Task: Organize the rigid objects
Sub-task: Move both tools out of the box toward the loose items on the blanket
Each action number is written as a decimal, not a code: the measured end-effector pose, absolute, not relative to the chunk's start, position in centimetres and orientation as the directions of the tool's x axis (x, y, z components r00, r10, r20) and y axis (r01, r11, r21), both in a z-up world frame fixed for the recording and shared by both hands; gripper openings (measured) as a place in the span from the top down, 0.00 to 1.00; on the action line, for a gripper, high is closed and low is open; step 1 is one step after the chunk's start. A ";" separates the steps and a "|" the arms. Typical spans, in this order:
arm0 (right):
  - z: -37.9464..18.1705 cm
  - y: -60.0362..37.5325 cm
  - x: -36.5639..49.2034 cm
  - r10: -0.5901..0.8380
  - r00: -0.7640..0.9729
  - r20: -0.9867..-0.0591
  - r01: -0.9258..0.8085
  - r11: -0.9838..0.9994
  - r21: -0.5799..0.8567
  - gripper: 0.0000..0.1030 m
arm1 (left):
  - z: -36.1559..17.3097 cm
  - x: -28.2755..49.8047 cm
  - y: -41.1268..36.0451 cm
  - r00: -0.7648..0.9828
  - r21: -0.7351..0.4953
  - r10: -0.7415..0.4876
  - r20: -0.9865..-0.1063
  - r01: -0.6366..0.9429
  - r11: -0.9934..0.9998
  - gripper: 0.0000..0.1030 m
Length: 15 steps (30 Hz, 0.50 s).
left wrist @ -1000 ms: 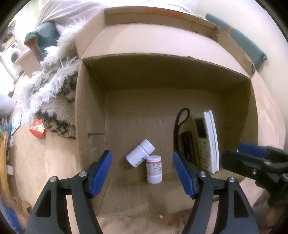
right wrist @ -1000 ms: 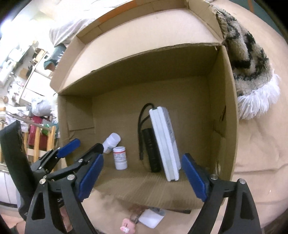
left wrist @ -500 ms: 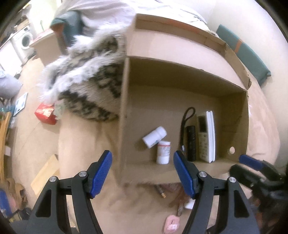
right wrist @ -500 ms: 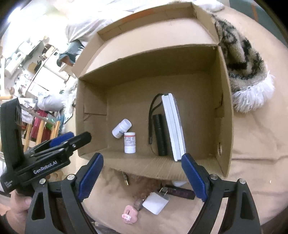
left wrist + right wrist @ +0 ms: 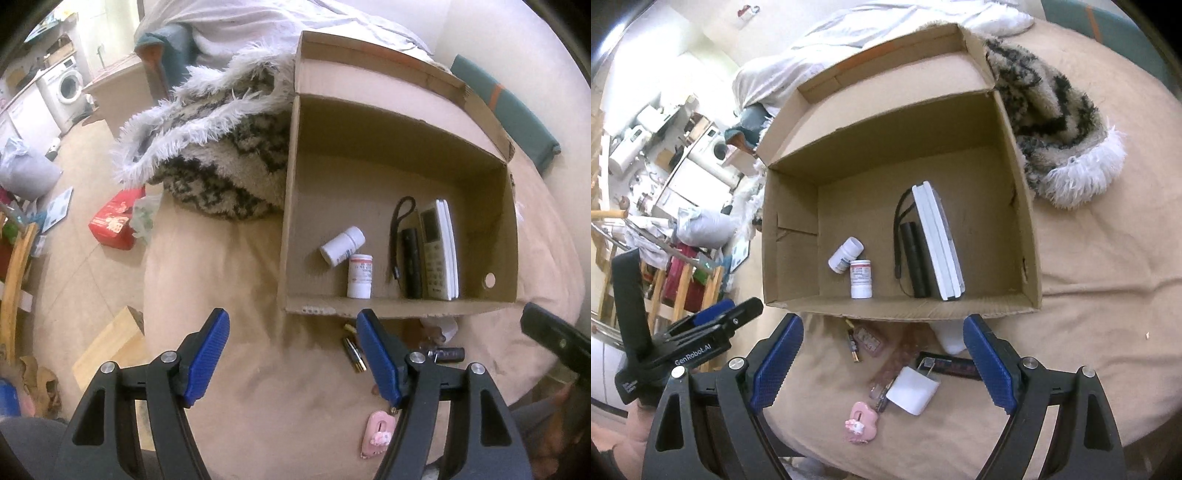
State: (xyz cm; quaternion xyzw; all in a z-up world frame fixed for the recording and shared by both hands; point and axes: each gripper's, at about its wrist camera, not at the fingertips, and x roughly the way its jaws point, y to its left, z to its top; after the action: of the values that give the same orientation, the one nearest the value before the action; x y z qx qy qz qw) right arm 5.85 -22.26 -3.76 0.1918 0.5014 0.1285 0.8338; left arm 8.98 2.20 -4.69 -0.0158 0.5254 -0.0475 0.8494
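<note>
1. My left tongs (image 5: 291, 350) are partly open and hold nothing; only tan bedding (image 5: 240, 280) shows between the blue pads.
2. My right tongs (image 5: 882, 358) gape wide, also empty, above loose items on the bedding.
3. Ahead of both tongs sits the box (image 5: 1030, 236), open at the top, its near wall just past the tips.
4. In the box, ahead of my left tongs' right pad, one bottle (image 5: 359, 276) stands upright and a second bottle (image 5: 341, 246) lies on its side, touching it from behind.
5. Right of them, a black torch (image 5: 412, 263) with a strap lies beside a white remote (image 5: 437, 254) standing on edge.
6. Between my right tongs' pads lie a white charger (image 5: 913, 390), a battery (image 5: 853, 346) and a pink clip (image 5: 860, 422); a dark stick (image 5: 955, 365) lies just ahead of the right pad.
7. A furry blanket (image 5: 221, 158) touches the box's outer side, ahead and left of my left tongs.
</note>
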 end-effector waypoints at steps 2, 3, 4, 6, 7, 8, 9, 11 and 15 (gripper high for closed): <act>-3.7 -22.5 5.3 0.392 0.482 -0.784 -0.026 0.901 0.434 0.09 | -5.1 8.9 2.2 0.435 -0.076 -0.095 -0.895 0.061 0.995 0.34; -3.8 -22.6 5.1 0.386 0.486 -0.784 -0.025 0.903 0.429 0.09 | -5.5 9.0 2.2 0.425 -0.082 -0.098 -0.900 0.054 0.995 0.33; -3.9 -22.7 4.9 0.382 0.487 -0.786 -0.023 0.905 0.425 0.09 | -5.6 9.1 2.2 0.420 -0.088 -0.101 -0.902 0.050 0.995 0.34; -4.3 -23.0 4.8 0.368 0.478 -0.797 -0.012 0.911 0.413 0.09 | -5.9 9.3 2.3 0.417 -0.087 -0.095 -0.904 0.038 0.995 0.34; -4.6 -23.1 4.8 0.357 0.473 -0.806 -0.001 0.915 0.404 0.09 | -6.0 9.4 2.3 0.419 -0.082 -0.088 -0.904 0.032 0.996 0.33; -4.8 -23.3 4.7 0.351 0.468 -0.811 0.008 0.916 0.402 0.09 | -6.1 9.5 2.4 0.419 -0.077 -0.080 -0.905 0.025 0.997 0.33; -5.1 -23.4 4.8 0.346 0.457 -0.820 0.020 0.917 0.398 0.09 | -6.1 9.5 2.4 0.417 -0.076 -0.077 -0.905 0.018 0.997 0.33; -6.1 -23.4 5.1 0.324 0.420 -0.848 0.045 0.926 0.375 0.09 | -6.3 9.5 2.5 0.408 -0.085 -0.084 -0.909 0.015 0.996 0.33; -8.3 -23.3 5.9 0.313 0.338 -0.887 0.090 0.928 0.362 0.09 | -7.1 9.7 2.8 0.373 -0.083 -0.079 -0.925 0.005 0.997 0.33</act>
State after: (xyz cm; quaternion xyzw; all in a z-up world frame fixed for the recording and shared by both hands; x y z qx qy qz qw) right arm 5.93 -23.27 -8.28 0.1764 0.5710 0.0698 0.7988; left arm 9.72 2.81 -7.13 -0.0330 0.5594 -0.0254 0.8278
